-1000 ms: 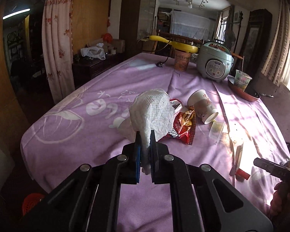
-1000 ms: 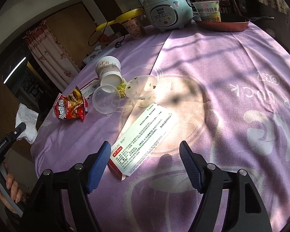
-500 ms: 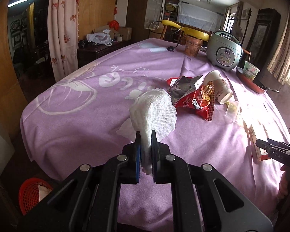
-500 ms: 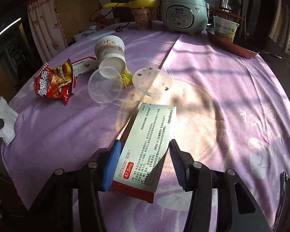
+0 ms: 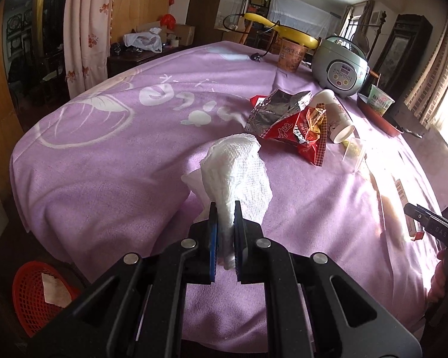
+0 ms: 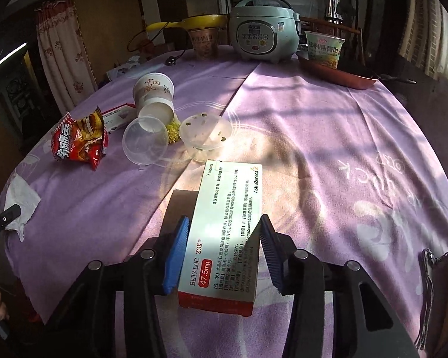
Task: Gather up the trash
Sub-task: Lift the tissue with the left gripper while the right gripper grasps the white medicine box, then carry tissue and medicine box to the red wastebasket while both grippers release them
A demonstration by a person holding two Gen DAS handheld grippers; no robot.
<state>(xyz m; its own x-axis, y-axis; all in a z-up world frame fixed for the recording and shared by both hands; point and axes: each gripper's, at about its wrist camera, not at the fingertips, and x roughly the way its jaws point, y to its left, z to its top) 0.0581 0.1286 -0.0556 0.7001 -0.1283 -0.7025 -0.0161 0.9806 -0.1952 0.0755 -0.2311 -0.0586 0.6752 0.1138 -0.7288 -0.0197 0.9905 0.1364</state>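
The left gripper point(image 5: 225, 232), low in the centre of the left wrist view, is clenched on a crumpled white paper towel point(image 5: 237, 176) that stands up from its pads above the purple tablecloth point(image 5: 104, 155). The right gripper point(image 6: 221, 249), at the bottom centre of its own view, has just been closing its jaws around a white and red medicine box point(image 6: 227, 232); the blue pads point(image 6: 176, 256) now sit against the box's long sides, and the box looks lifted at its near end. A red basket point(image 5: 30, 295) with a scrap of paper in it shows at the lower left of the left wrist view, probably the bin. To do this step well, the person should keep the towel pinched and carry it over the table edge to the basket, releasing only when above its mouth, and keep the box level so it does not slip. A red snack bag point(image 6: 77, 140), a tipped paper cup point(image 6: 153, 95) and clear plastic lids point(image 6: 145, 140) still lie on the cloth.
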